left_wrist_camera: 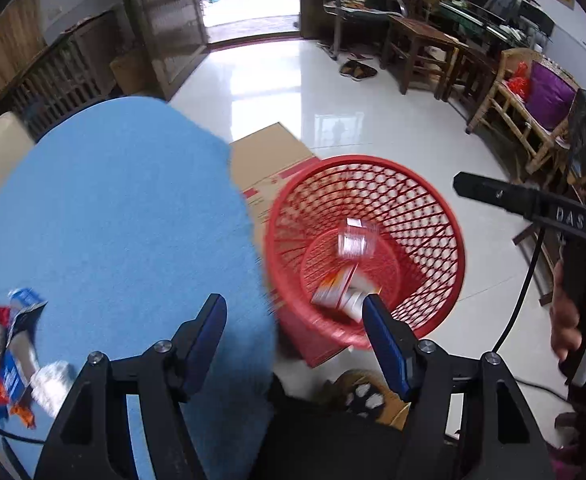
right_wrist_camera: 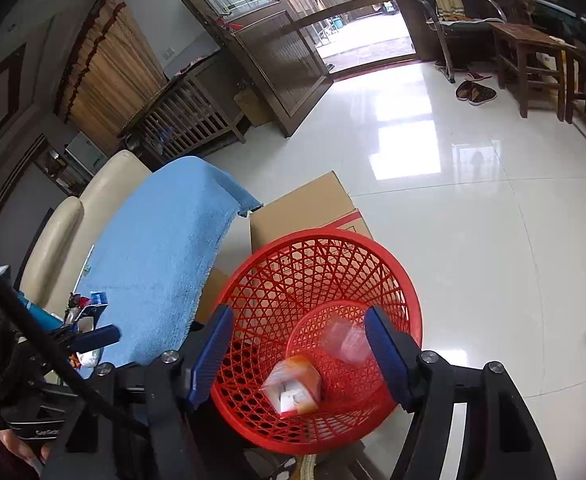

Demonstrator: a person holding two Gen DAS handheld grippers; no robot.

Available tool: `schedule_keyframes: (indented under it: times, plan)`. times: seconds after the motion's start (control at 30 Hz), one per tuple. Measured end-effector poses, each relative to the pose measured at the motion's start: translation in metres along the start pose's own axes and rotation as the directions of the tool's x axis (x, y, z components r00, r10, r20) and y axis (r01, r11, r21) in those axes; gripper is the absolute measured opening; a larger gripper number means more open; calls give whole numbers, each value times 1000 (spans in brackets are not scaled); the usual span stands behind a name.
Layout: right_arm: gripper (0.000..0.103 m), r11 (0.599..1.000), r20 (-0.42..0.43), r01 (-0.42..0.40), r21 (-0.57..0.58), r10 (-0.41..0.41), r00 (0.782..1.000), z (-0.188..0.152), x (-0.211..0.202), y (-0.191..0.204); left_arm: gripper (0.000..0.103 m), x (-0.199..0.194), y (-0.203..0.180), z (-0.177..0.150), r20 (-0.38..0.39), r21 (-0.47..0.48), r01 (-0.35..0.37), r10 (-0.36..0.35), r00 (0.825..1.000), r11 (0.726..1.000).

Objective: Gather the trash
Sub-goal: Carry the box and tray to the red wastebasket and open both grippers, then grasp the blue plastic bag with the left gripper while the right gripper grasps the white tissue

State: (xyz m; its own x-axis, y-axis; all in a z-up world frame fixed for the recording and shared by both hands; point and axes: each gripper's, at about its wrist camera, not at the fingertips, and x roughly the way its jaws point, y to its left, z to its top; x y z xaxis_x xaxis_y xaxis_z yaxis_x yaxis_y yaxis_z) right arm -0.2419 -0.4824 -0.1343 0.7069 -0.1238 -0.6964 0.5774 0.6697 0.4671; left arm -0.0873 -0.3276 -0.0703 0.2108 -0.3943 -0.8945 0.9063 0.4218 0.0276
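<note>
Your right gripper [right_wrist_camera: 297, 344] hangs splayed and empty over the red basket [right_wrist_camera: 407, 280] — an orange carton [right_wrist_camera: 297, 380] lies inside; your left gripper [left_wrist_camera: 293, 328], also spread, straddles the basket's rim.

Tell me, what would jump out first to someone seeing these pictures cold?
The bright red mesh basket on the glossy white floor, right below the open right gripper, with an orange-and-white carton in its bottom and a blurred clear wrapper above that. Beside it lies a blue towel carrying a heap of wrappers at its near left edge.
</note>
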Motion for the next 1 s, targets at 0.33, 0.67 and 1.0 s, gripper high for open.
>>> schedule_keyframes:
  times: [0.33, 0.67, 1.0]
  plan:
    - [72, 990, -63, -77, -120, 70, 996, -2, 28, 77, 71, -70, 124, -90, 65, -270, -194, 218, 974, 943]
    - [71, 887, -295, -315, -337, 219, 930, -41, 89, 250, 73, -139, 331, -218, -77, -684, -388, 468, 881, 618]
    - [71, 853, -441, -412, -320, 251, 862, -70, 152, 345, 75, -134, 431, -237, -44, -826, -278, 436, 899, 491]
